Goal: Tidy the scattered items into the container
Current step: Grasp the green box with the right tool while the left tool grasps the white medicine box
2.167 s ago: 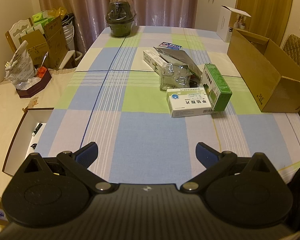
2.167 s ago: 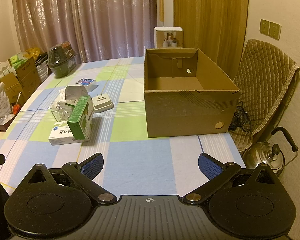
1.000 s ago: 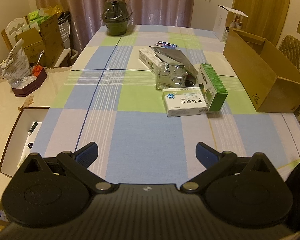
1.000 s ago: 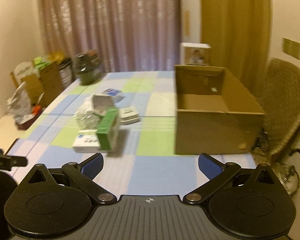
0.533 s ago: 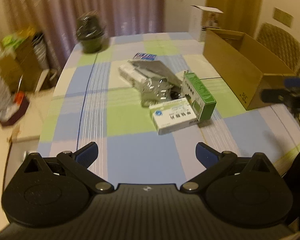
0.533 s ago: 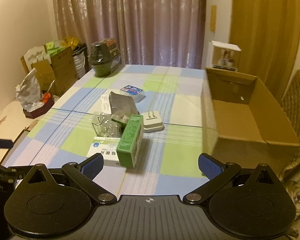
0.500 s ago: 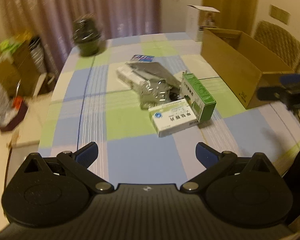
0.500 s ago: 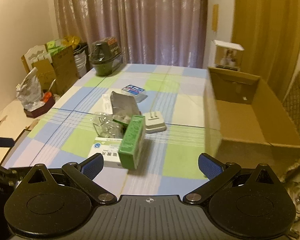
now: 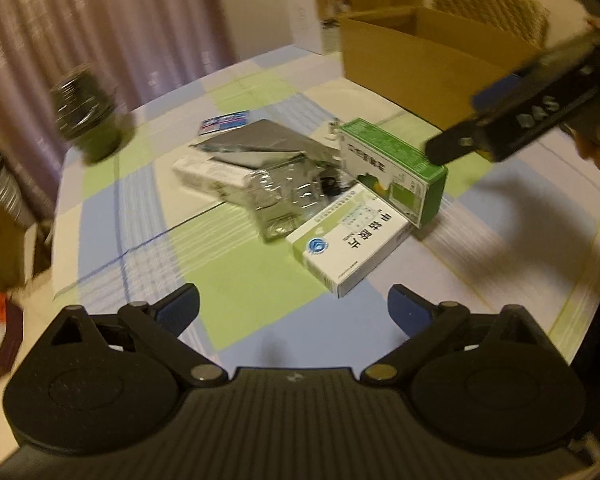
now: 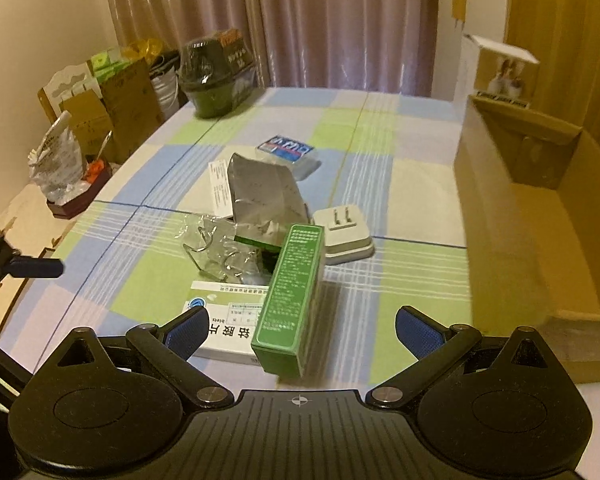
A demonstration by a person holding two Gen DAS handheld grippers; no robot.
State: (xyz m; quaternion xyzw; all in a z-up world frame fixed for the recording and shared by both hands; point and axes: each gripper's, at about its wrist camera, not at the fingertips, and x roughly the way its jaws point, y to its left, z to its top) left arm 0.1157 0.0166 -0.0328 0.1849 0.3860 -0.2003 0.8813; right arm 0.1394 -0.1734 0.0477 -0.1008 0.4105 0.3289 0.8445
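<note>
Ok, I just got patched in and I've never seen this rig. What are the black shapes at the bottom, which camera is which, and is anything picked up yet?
Each picture comes from a camera on a hand-held claw, looking forward along its two blue-tipped fingers. The black shapes are the claw's own body. One view is from the left claw, the other from the right claw. Both are open and hold nothing. On the checked table lies a pile: a green box, a white box, a silver pouch, crumpled clear plastic, a white plug and a blue packet. The cardboard box at the right is the container.
</note>
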